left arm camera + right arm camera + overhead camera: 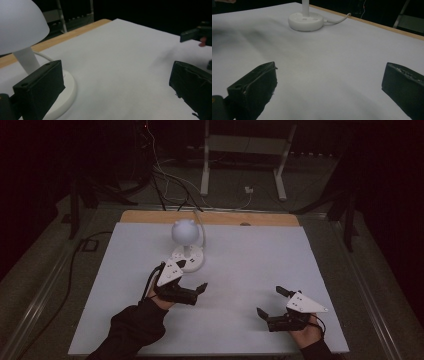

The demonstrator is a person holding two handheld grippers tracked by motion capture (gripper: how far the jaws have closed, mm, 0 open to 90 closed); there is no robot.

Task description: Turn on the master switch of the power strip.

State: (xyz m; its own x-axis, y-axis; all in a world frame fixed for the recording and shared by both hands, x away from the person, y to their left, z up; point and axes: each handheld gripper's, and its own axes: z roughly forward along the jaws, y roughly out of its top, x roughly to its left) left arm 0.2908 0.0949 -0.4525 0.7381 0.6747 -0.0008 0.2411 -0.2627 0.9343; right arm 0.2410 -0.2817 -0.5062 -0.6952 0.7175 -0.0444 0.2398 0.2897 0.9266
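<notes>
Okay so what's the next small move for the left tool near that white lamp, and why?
Probably ease the left tool a little toward the lamp base: its jaws stand open and empty, one jaw already beside the base, while the right tool sits farther off, also open.

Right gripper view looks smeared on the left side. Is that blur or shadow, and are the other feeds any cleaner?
Right gripper view: soft dark smear across the white sheet, shadow or blur, cannot tell; lamp base reads sharp enough. Left gripper view: lamp shade close and soft, faint grey smudge at the right. High view: dim overall, surroundings nearly black, left gripper and right gripper visible, both open.
</notes>
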